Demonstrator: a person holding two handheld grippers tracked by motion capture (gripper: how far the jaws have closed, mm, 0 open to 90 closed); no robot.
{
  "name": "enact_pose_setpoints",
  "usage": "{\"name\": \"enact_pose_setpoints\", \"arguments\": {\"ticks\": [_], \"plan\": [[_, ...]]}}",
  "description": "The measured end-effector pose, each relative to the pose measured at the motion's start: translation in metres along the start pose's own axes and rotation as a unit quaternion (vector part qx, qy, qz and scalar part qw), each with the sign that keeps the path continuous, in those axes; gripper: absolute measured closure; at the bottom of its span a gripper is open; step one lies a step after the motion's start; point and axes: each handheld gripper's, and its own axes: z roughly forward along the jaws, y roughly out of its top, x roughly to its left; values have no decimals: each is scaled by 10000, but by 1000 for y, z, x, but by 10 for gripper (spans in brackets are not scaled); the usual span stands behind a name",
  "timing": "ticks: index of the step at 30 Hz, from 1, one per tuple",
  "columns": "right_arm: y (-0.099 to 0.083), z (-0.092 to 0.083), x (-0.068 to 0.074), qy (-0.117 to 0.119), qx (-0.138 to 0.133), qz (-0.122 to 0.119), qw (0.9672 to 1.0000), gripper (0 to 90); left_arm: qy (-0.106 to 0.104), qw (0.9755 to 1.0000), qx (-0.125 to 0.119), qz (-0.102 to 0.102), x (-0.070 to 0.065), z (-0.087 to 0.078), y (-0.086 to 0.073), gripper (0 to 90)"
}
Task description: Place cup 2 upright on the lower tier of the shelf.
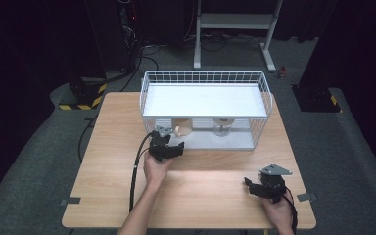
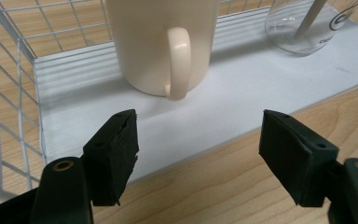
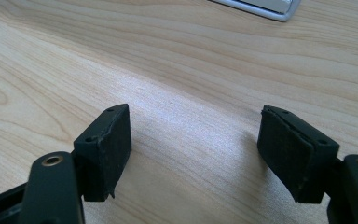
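left gripper (image 2: pixel 198 154) sits at the open front of the wire rack (image 1: pixel 264 93), jaws apart with nothing between them, aimed at the cream mug (image 2: pixel 163 44). the mug stands upright on the rack's white lower shelf (image 2: pixel 242 98), near its left end, handle (image 2: pixel 178 63) turned towards the gripper. right gripper (image 3: pixel 193 156) rests low over the bare wooden table (image 3: pixel 205 56), well apart from the rack, jaws apart and empty.

risks, as judged: the handle is narrow and smooth; a clamp set off-centre could let the mug swing or slip from the pads. a push forward before the jaws close could slide the mug deeper along the shelf or tip it. the upper shelf (image 1: pixel 205 100) hangs over the mug, so lifting it straight up would likely strike that shelf; it looks safer to draw it out low through the front.

surroundings: a clear glass (image 2: pixel 307 23) stands on the same shelf to the mug's right, apart from it, with a pale stick-like item inside; a sideways sweep could knock it. the wire side wall (image 2: pixel 9 93) is near the mug's left and limits approach from that side.
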Motion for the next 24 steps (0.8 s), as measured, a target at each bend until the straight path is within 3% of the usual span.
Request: {"name": "enact_pose_setpoints", "arguments": {"ticks": [10,24], "plan": [[0,0,0,-3,1,5,10000,260,-72,9999,-133,52,-1,-14,0,283],[0,0,0,-8,-3,-5,10000,260,-73,9998,-201,-63,8,-28,-14,281]]}}
